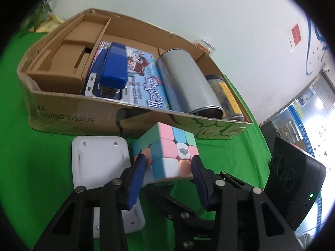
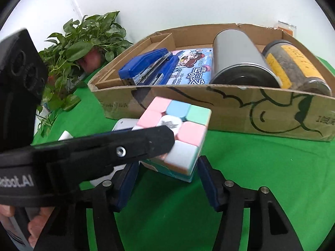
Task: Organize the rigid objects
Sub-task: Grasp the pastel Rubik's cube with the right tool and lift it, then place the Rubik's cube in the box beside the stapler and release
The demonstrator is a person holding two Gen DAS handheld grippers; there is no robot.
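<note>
Cardboard box (image 1: 69, 113) on the far side holds a blue stapler (image 1: 114, 62) and metal tin (image 1: 186, 81); nearer, left gripper (image 1: 167, 163) clamps the pastel puzzle cube (image 1: 167, 154) above green cloth (image 2: 261, 167), right gripper (image 2: 167, 165) open beneath it

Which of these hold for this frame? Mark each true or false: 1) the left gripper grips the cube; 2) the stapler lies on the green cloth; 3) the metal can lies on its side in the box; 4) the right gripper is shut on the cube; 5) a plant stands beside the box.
1) True: the left gripper has its pads against the cube.
2) False: the stapler lies inside the box.
3) True: the metal can lies on its side.
4) False: the right gripper is open, just short of the cube.
5) True: the plant stands there.
</note>
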